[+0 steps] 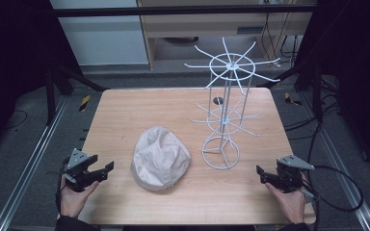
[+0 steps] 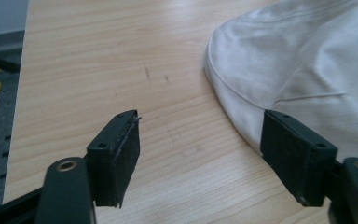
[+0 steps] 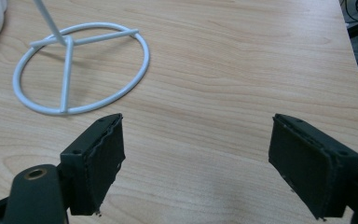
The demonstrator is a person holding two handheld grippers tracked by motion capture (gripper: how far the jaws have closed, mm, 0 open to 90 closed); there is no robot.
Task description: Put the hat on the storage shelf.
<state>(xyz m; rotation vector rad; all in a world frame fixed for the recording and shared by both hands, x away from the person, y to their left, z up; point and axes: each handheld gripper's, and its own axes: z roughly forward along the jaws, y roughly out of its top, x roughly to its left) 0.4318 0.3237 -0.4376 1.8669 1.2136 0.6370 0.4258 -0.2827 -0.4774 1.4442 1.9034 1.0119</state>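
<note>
Left hand-held gripper (image 1: 92, 171): I hold it at the near left edge of the light wooden bench (image 1: 173, 106), jaws spread wide with nothing between them, aimed toward the hat.
Right hand-held gripper (image 1: 270, 177): near right edge of the bench, jaws equally wide and empty, pointed inward toward the rack's foot.
Crumpled cream fabric cap (image 1: 161, 158): lying flat on the bench between my two grippers, just beside the left one's right jaw in the left gripper view (image 2: 298, 70); nothing grips it.
White wire hat rack with a ring base and radiating prongs (image 1: 224, 115): standing upright just right of the cap, its ring base (image 3: 81, 67) ahead of my right gripper; every prong I can see is bare.
Progress: I judge the work is at its start. The cap is ungrasped and unhung; picking it up, lifting it and setting it on the rack all remain.
Hard to make out: the cap's brim and opening are lost in its folds. The rack's thin upper prongs blur against the dim background, and a small dark spot sits on the bench behind it.
</note>
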